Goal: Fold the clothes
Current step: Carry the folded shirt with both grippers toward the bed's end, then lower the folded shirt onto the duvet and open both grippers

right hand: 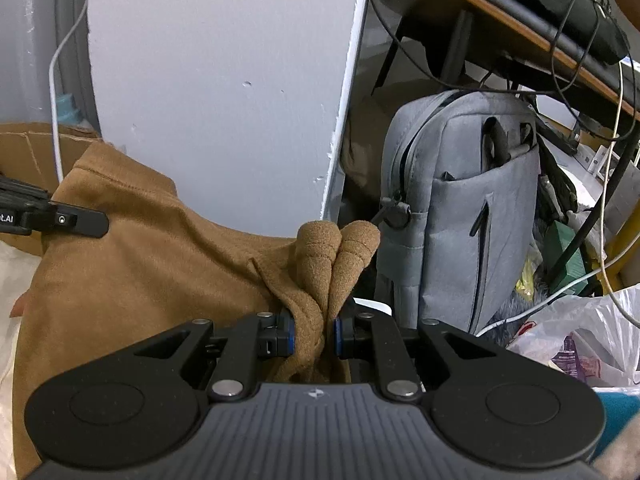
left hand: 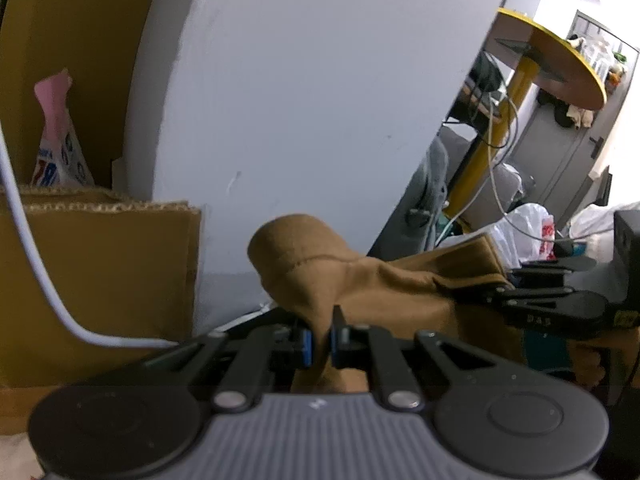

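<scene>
1. Pinching a bunched fold of the brown garment (left hand: 360, 280), the left tongs (left hand: 322, 342) have their blue pads pressed onto the cloth from both sides.
2. The right tongs (right hand: 329, 338) likewise grip the same brown garment (right hand: 140, 264); two rounded folds of cloth stand up just beyond their pads.
3. The garment hangs stretched between the two tongs, in front of a white wall panel (left hand: 300, 100); the surface beneath it cannot be made out.
4. In the left wrist view, the right tongs (left hand: 500, 294) appear at the garment's far edge.
5. A cardboard box (left hand: 100, 280) stands to the left of the panel, with a white cable (left hand: 24, 216) across it.
6. A grey bag (right hand: 460, 208) stands upright to the right of the panel, under a desk edge (right hand: 500, 20).
7. A white plastic bag (right hand: 580, 340) lies near the grey bag.
</scene>
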